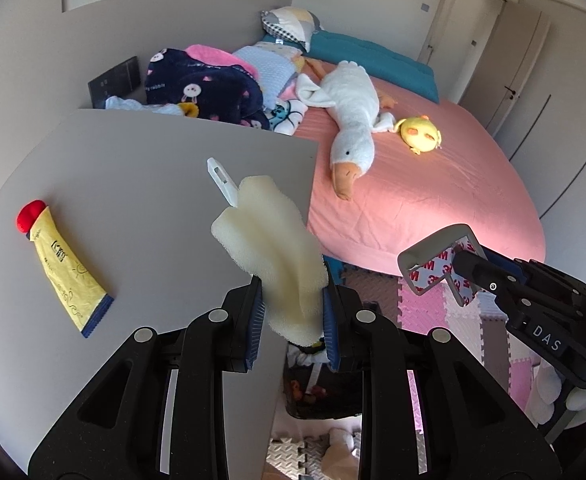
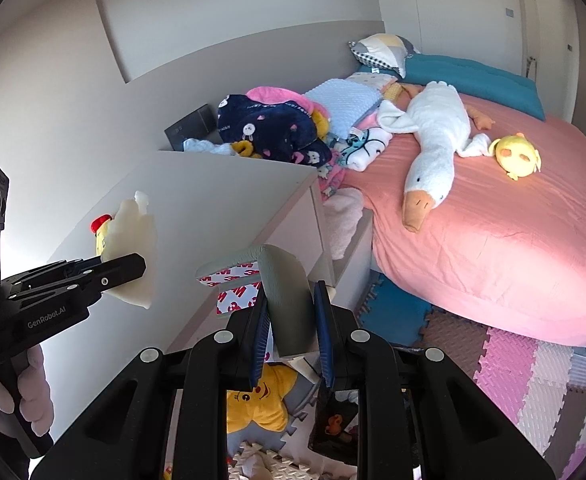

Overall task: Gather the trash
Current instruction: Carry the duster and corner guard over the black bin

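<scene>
In my left gripper [image 1: 293, 316] I have a pale yellow sponge brush [image 1: 271, 240], its foam head squeezed between the two blue pads [image 1: 330, 320] and its white plastic handle [image 1: 221, 178] sticking up and away from me over the grey table [image 1: 133, 184]. The foam is soft and creased where the pads pinch it. My right gripper [image 2: 291, 332] is clamped on a grey corner guard [image 2: 289, 296], an L-shaped foam piece whose inner faces carry red-and-white adhesive backing [image 2: 237, 288] (the lettering shows clearly from the left camera). Both pieces are lifted off the table, held out past its near edge, the guard to the right of the brush.

A yellow tube [image 1: 67, 276] with a red cap [image 1: 31, 216] lies flat on the table, well left of my left fingers. From the right camera the tube is mostly hidden behind the sponge; only the cap and a bit of yellow peek out.

Below the grippers, a dark container [image 1: 321, 388] on the floor is largely blocked by my fingers, and I cannot make out its contents. A white goose toy [image 2: 433, 140] lies on the pink bed [image 2: 513, 240].
</scene>
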